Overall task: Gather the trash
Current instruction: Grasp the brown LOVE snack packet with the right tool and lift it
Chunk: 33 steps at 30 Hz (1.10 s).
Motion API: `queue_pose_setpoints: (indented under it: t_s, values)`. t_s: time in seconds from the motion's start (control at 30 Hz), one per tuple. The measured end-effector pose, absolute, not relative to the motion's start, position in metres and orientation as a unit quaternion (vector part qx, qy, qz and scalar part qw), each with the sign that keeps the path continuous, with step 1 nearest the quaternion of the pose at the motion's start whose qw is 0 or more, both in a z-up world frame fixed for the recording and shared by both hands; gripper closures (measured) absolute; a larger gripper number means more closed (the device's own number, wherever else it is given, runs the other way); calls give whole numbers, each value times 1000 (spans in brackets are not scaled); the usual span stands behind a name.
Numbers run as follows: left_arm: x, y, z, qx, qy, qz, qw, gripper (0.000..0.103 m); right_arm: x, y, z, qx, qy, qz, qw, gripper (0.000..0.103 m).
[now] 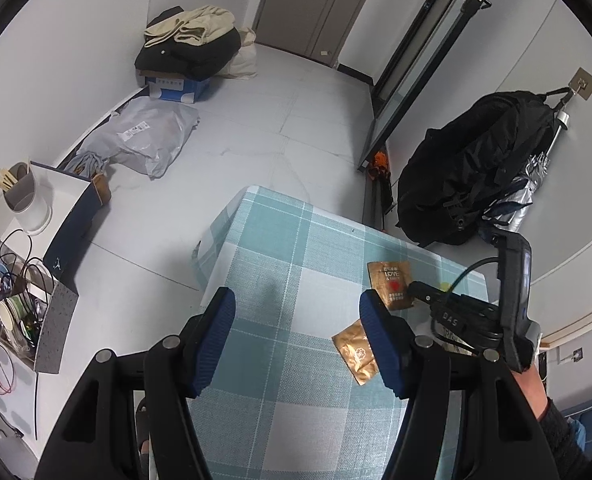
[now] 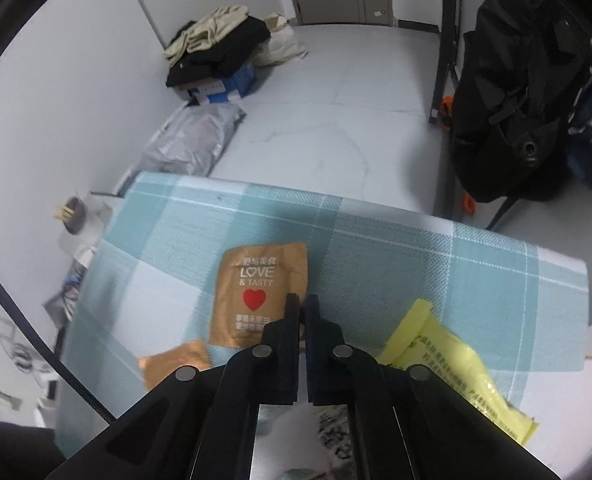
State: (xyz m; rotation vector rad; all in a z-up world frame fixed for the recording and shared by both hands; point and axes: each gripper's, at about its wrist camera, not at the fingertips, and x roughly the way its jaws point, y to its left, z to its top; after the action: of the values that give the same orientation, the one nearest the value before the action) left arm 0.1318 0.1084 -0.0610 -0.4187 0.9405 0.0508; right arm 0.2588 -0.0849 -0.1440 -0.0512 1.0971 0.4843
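On the table (image 2: pixel 376 248) with its blue checked cloth, the right gripper (image 2: pixel 302 304) has its jaws pressed together at the lower right corner of a brown wrapper (image 2: pixel 255 280) with a red heart; whether the corner is pinched between them cannot be told. This wrapper lies toward the table's far edge. A second, crumpled brown wrapper (image 1: pixel 354 350) lies nearer, just beside the right finger of the left gripper (image 1: pixel 298 336), whose jaws stand apart over bare cloth. A yellow wrapper (image 2: pixel 448 360) lies toward the table's right edge.

Gold heart-printed wrapper (image 2: pixel 255 296), crumpled gold wrapper (image 1: pixel 356 352), yellow packet (image 2: pixel 456 364), flat on tablecloth
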Motion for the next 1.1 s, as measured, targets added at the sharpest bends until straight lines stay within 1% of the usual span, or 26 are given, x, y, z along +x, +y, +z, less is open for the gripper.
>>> queue_pose_setpoints:
  t_s: [0.47, 0.67, 0.83, 0.97, 1.1]
  values:
    - [136, 111, -65, -214, 445, 23, 869, 42, 233, -104, -99, 67, 478, 269, 833, 103]
    - [152, 87, -86, -196, 488, -6, 851, 42, 208, -136, -72, 109, 453, 274, 841, 103]
    - [157, 59, -99, -153, 519, -24, 841, 42, 185, -168, -51, 130, 427, 273, 852, 103]
    - [162, 32, -113, -102, 548, -50, 829, 42, 164, -190, -48, 153, 423, 271, 851, 103]
    - [164, 12, -128, -12, 567, -72, 821, 42, 138, -208, -38, 159, 406, 273, 858, 103]
